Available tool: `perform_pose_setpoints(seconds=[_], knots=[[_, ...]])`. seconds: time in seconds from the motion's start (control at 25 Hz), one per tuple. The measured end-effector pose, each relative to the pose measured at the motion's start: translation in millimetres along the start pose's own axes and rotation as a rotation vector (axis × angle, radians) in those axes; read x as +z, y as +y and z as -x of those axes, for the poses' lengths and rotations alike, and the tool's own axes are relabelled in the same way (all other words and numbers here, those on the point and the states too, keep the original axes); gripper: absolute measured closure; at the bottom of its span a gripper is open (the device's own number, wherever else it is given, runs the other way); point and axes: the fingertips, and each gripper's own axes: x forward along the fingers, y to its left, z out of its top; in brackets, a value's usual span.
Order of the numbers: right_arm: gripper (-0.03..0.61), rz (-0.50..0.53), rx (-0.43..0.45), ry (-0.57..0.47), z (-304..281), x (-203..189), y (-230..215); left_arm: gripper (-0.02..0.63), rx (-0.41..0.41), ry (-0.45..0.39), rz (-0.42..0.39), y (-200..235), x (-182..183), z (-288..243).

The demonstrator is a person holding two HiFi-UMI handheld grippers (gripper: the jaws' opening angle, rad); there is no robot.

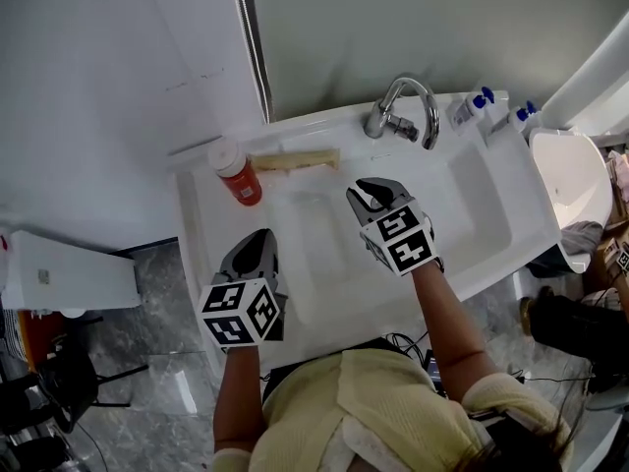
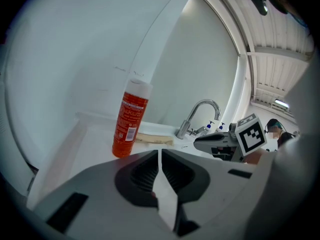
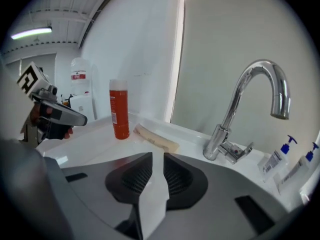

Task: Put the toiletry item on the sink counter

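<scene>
An orange bottle with a white cap stands upright on the left part of the white sink counter. A beige tube lies flat on the back ledge beside it. My left gripper hovers over the counter's front left with its jaws together and nothing in them. Over the basin my right gripper has its jaws a narrow gap apart, with nothing between them. Neither gripper touches the bottle or the tube.
A chrome faucet rises behind the basin. Small blue-capped bottles stand at the back right corner. A white fixture sits right of the sink, a white box on the floor at left.
</scene>
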Motion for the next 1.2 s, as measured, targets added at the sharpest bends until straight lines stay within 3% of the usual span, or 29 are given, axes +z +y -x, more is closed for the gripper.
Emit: perform_pose_setpoints(seconds=[0.56, 1.2], knots=[[0.514, -0.248, 0.011, -0.030, 18.1, -16.6, 1.7, 0.561, 0.006, -0.017, -0.008, -2.7, -0.9, 3.7], [0.548, -0.354, 0.018, -0.008, 23.3, -34.6, 16.8, 0.562, 0.014, -0.005, 0.006, -1.5, -10.2, 2.5]])
